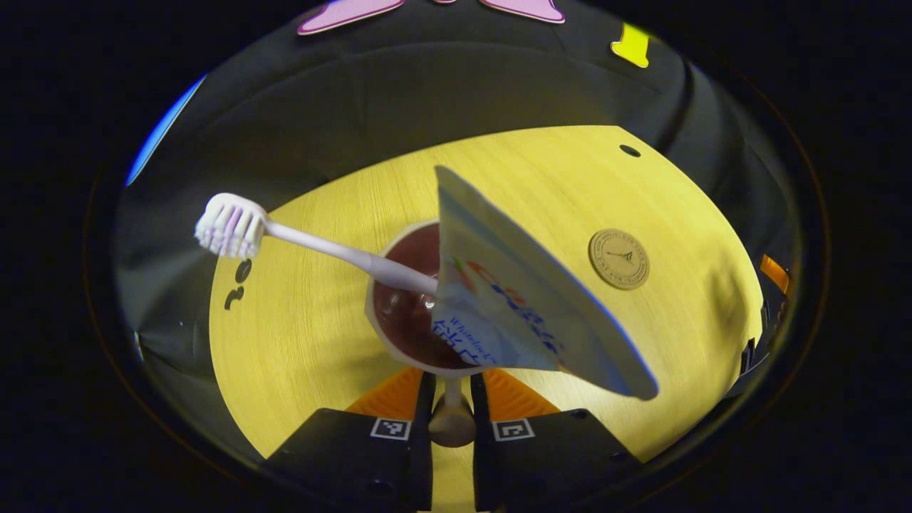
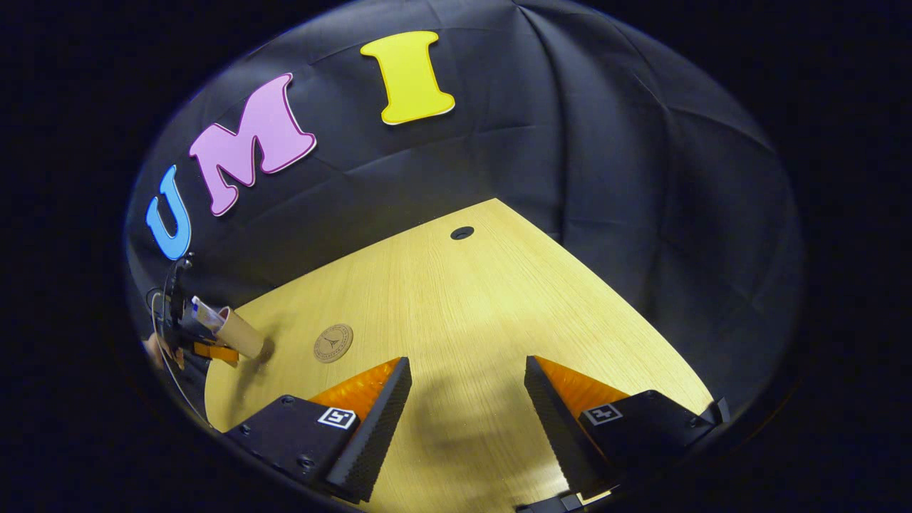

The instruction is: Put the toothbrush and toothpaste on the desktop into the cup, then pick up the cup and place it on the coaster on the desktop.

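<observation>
Wood desktop (image 2: 456,313), black cloth behind. Left gripper (image 1: 452,399) clamped cup (image 1: 410,299) handle, prob. off the desktop, near coaster (image 1: 618,258); right gripper (image 2: 467,399) wide apart, held nothing.

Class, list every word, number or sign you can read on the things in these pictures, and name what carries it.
Toothpaste tube in the cup: printed wording, creased and partly hidden, not reliably readable.
Coaster: ring of lettering, too small to read.
Left gripper, shut on the cup: square code markers, no words.
</observation>
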Demonstrator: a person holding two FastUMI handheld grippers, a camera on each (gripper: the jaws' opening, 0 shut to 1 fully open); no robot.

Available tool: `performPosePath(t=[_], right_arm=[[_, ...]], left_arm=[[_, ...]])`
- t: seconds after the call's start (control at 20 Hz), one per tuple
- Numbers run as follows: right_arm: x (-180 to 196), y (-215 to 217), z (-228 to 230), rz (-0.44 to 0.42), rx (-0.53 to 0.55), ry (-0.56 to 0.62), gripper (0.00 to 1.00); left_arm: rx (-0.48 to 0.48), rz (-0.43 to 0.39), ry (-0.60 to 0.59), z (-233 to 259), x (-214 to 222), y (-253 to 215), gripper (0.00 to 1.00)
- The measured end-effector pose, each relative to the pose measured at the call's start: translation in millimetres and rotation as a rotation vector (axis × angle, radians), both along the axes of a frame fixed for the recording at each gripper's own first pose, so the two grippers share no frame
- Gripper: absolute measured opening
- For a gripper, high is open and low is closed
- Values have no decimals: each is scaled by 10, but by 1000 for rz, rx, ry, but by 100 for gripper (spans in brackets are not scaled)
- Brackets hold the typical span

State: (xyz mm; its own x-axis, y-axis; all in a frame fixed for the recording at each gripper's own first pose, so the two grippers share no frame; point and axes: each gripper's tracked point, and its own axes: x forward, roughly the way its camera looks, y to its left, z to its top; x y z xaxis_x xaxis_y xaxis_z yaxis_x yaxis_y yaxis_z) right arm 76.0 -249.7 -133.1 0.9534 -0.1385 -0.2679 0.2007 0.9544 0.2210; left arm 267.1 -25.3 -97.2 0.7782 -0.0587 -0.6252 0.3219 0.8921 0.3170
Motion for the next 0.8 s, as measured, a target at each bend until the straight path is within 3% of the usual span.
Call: performPosePath(t=[0.4,0.8], right_arm=[[-151,-61,-103,-12,26,15,98],[-312,-41,-243,1,54,48,98]], left_arm=[[66,-201,-26,127,55,-857,27],[173,-422,66,-176,72,-1694,27]])
